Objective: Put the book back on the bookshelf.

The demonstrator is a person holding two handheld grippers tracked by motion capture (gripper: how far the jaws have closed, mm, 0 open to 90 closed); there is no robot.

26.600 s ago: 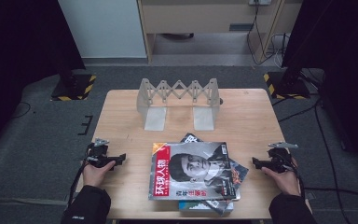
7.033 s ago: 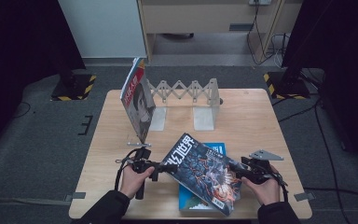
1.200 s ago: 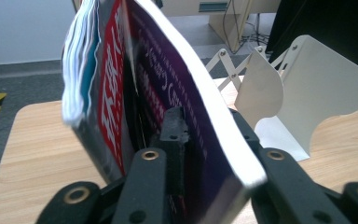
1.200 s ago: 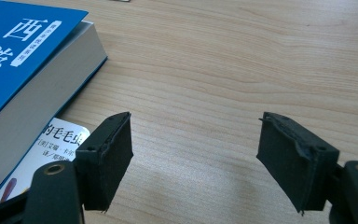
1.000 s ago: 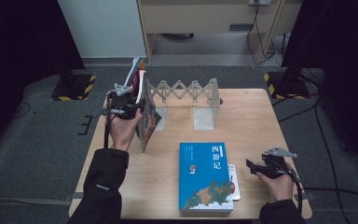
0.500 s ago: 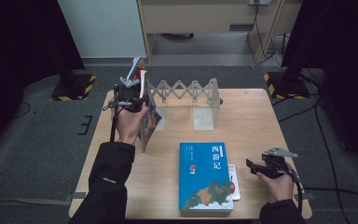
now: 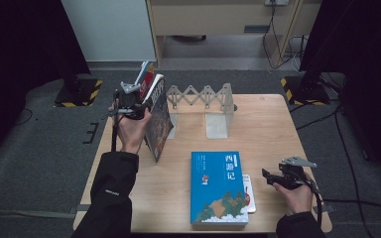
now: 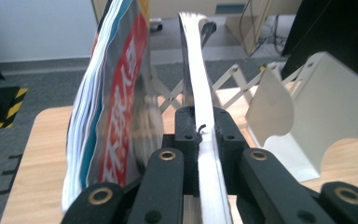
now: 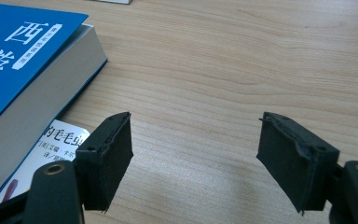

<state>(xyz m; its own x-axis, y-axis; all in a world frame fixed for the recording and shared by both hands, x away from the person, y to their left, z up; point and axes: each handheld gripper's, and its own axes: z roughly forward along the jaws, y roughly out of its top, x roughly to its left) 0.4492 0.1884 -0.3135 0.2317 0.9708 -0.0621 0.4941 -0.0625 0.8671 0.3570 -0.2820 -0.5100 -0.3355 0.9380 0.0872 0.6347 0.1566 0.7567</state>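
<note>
Magazines (image 7: 158, 116): two upright, one in left gripper (image 7: 130, 103); two flat books (image 7: 218, 187).

A dim workroom around a pale wooden desk (image 7: 278, 129)

Grey carpet floor (image 7: 44, 148) lies on all sides, crossed by loose black cables (image 7: 345, 134). Two yellow-and-black striped bases (image 7: 77, 94) stand at the desk's far corners beneath dark drapes (image 7: 25, 44). Behind the desk stand a white panel (image 7: 111, 29) and a light wooden cabinet (image 7: 218, 15), with a wall socket (image 7: 274, 2) above trailing cords.
</note>
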